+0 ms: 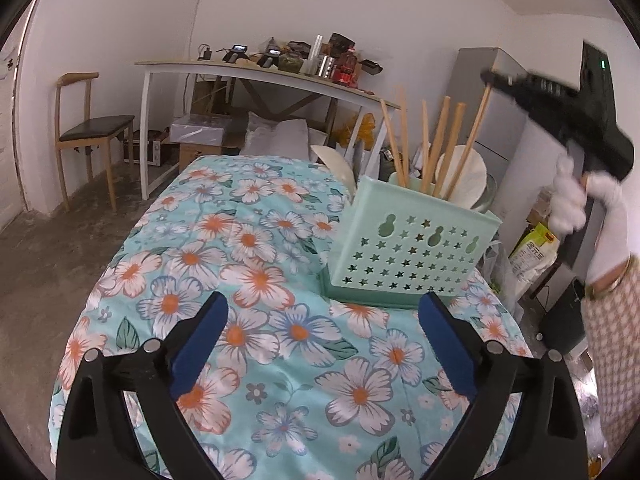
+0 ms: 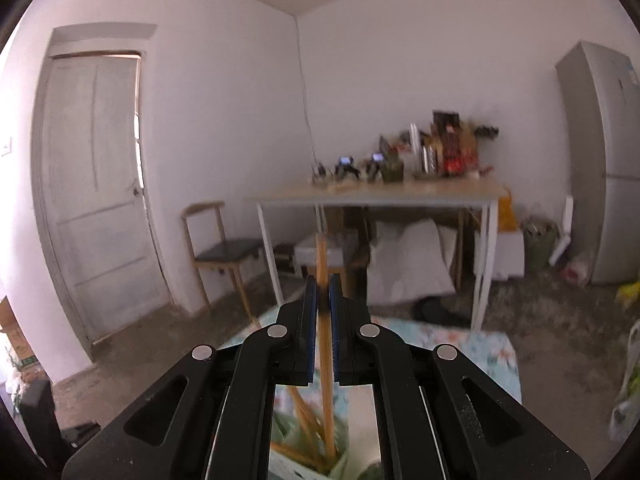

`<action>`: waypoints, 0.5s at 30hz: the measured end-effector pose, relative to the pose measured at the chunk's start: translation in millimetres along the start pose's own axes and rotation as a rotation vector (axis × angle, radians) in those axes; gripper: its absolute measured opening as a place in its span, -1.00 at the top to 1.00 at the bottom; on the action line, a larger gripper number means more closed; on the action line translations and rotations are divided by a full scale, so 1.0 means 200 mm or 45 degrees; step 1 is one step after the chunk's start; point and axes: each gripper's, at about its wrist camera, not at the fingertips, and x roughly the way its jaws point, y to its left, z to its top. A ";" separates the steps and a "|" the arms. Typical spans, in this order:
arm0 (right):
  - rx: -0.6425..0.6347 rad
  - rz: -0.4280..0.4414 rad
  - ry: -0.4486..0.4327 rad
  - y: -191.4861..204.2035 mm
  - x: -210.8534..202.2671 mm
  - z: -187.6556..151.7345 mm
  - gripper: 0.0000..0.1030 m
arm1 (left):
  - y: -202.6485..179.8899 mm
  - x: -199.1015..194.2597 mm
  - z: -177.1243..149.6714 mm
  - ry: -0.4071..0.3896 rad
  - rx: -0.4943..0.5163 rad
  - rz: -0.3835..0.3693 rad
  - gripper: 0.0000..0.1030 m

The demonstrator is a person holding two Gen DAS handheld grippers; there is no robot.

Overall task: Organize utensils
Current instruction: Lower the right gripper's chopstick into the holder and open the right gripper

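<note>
left tool (image 1: pixel 322 316) spread wide, empty | right tool (image 2: pixel 324 292) clamped on chopstick (image 2: pixel 321 256) | no legible writing

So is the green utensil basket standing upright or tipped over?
Upright: the basket sits flat on the flowered cloth, with chopsticks sticking up out of it.

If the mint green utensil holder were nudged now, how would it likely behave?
The mint green utensil holder looks like thin perforated plastic, so probably light. Tall wooden chopsticks stand well above its rim, which may make it top-heavy and apt to tip. It sits on a soft floral cloth, so it would likely rock rather than slide.
</note>
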 end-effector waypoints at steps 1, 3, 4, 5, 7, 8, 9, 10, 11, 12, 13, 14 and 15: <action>0.012 0.005 0.013 -0.01 0.00 -0.02 0.78 | 0.00 0.00 0.00 -0.003 -0.002 0.007 -0.83; 0.040 0.008 0.014 -0.02 -0.04 -0.03 0.58 | 0.00 0.00 0.01 -0.005 0.000 0.026 -0.86; 0.049 0.009 0.005 -0.03 -0.06 -0.04 0.51 | 0.00 0.00 0.01 -0.007 0.003 0.035 -0.87; 0.058 0.009 -0.006 -0.03 -0.09 -0.03 0.51 | 0.00 0.00 0.01 -0.008 0.005 0.042 -0.88; 0.070 0.008 -0.025 -0.03 -0.16 -0.03 0.47 | -0.01 0.00 0.02 -0.008 0.006 0.055 -0.89; 0.074 0.007 -0.031 -0.03 -0.17 -0.02 0.45 | -0.02 0.00 0.02 -0.007 0.007 0.057 -0.89; 0.079 0.006 -0.037 -0.03 -0.19 -0.01 0.42 | -0.02 0.00 0.02 -0.007 0.008 0.059 -0.89; 0.088 0.004 -0.042 -0.03 -0.24 -0.02 0.39 | -0.03 0.00 0.02 -0.006 0.011 0.066 -0.89; 0.095 0.003 -0.045 -0.03 -0.26 -0.01 0.38 | -0.04 0.00 0.02 -0.002 0.017 0.076 -0.89; 0.102 0.001 -0.047 -0.03 -0.30 -0.02 0.31 | -0.05 0.00 0.02 0.004 0.025 0.086 -0.89; 0.107 -0.003 -0.046 -0.03 -0.32 -0.03 0.22 | -0.06 0.00 0.02 0.009 0.034 0.094 -0.89; 0.113 -0.015 -0.043 -0.03 -0.36 -0.04 0.18 | -0.07 0.00 0.02 0.011 0.044 0.104 -0.89; 0.118 -0.025 -0.037 -0.02 -0.39 -0.05 0.12 | -0.08 0.00 0.02 0.011 0.053 0.113 -0.89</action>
